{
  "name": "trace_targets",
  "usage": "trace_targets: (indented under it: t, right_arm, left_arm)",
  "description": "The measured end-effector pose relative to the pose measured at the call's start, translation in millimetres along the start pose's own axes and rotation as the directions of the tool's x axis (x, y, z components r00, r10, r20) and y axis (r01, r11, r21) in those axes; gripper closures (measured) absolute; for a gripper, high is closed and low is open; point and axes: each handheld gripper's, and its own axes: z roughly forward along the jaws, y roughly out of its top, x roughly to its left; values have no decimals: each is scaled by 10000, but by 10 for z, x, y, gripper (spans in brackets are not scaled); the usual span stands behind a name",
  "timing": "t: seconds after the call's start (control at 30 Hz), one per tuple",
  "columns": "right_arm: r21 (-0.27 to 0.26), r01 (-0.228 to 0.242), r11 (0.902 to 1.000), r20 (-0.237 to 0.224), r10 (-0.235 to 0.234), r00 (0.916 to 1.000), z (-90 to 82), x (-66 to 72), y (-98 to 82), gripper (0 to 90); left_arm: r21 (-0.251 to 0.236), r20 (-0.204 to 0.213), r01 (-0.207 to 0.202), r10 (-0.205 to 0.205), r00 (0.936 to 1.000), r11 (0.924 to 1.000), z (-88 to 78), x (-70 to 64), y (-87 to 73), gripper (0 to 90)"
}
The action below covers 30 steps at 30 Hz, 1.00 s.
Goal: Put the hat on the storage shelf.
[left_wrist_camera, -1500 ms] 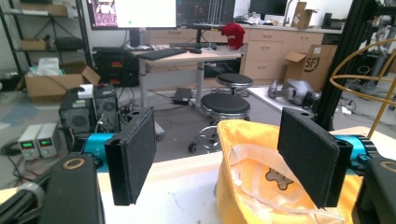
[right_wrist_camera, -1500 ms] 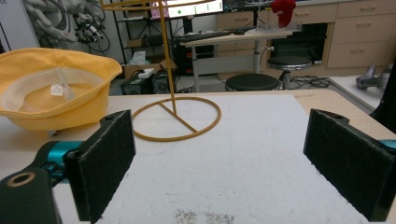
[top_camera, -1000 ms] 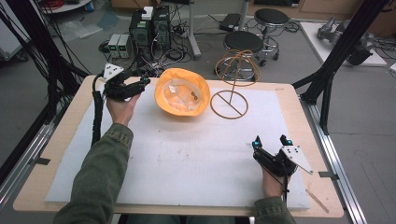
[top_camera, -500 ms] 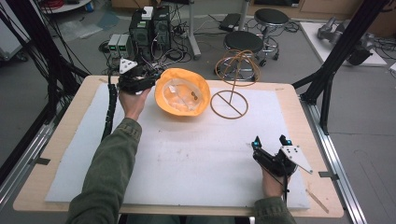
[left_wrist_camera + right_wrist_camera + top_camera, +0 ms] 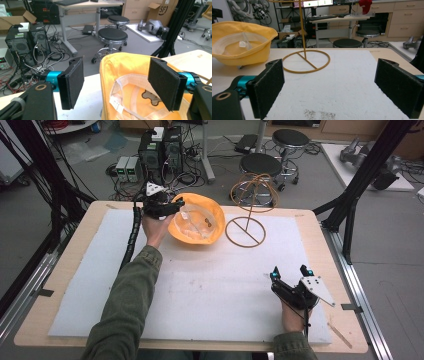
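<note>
Table (image 5: 320, 227): light wood top, covered over most of its area by a white mat (image 5: 200, 285) with a few dark smudges near the middle.

Yellow hat (image 5: 197, 224): bucket style, lying crown-down and brim-up at the far centre-left of the mat; white inner band and label visible inside. In the left gripper view its brim rises between the jaws, one pad outside the brim, the other over the hollow.

Wire stand (image 5: 246, 231): yellow-brown ring base with a cross bar and an upright post topped by a wire loop, just right of the hat, apart from it.

Left gripper (image 5: 170, 209): held at the hat's far-left edge; jaws parted wide, astride the brim, not clenched on it.

Right gripper (image 5: 290, 272): at the near right of the mat, well apart from hat and stand; jaws spread wide, holding nothing.
</note>
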Motion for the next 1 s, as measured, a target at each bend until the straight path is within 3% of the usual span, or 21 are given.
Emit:
trace_targets:
  t: [0.2, 0.5, 0.7, 0.77, 0.8, 0.83, 0.87, 1.0]
  right_arm:
    - [35, 11, 10000, -6, -11, 10000, -6, -10, -2, 79]
    - [69, 33, 10000, -12, -33, 10000, -7, -8, -5, 80]
    - [58, 31, 10000, 11, -31, 10000, -13, -11, -2, 80]
    - [58, 30, 10000, 18, -30, 10000, -15, -12, -2, 79]
    - [53, 37, 10000, 28, -37, 10000, -15, -12, -2, 80]
    - [58, 40, 10000, 35, -40, 10000, -15, -11, -3, 80]
    - [68, 62, 10000, 32, -63, 10000, -15, -11, -3, 80]
    - [135, 51, 9999, 42, -52, 10000, -17, -5, -5, 79]
  left_arm:
    - [578, -291, 268, -251, 9993, 9980, 99, 91, -82, 294]
    - [1006, -175, 585, -570, 9982, 9932, 140, 135, -143, 307]
    - [1215, 117, 946, -967, 9952, 9881, 153, 134, -160, 451]
    - [1500, 179, 1265, -1306, 9913, 9806, 163, 152, -179, 577]
    - [1563, 297, 1325, -1388, 9899, 9788, 165, 158, -189, 690]
    - [1606, 293, 1228, -1291, 9912, 9793, 158, 159, -194, 823]
    - [1557, 158, 1202, -1241, 9921, 9805, 154, 148, -197, 865]
    - [1222, -19, 1287, -1294, 9916, 9841, 128, 118, -182, 875]
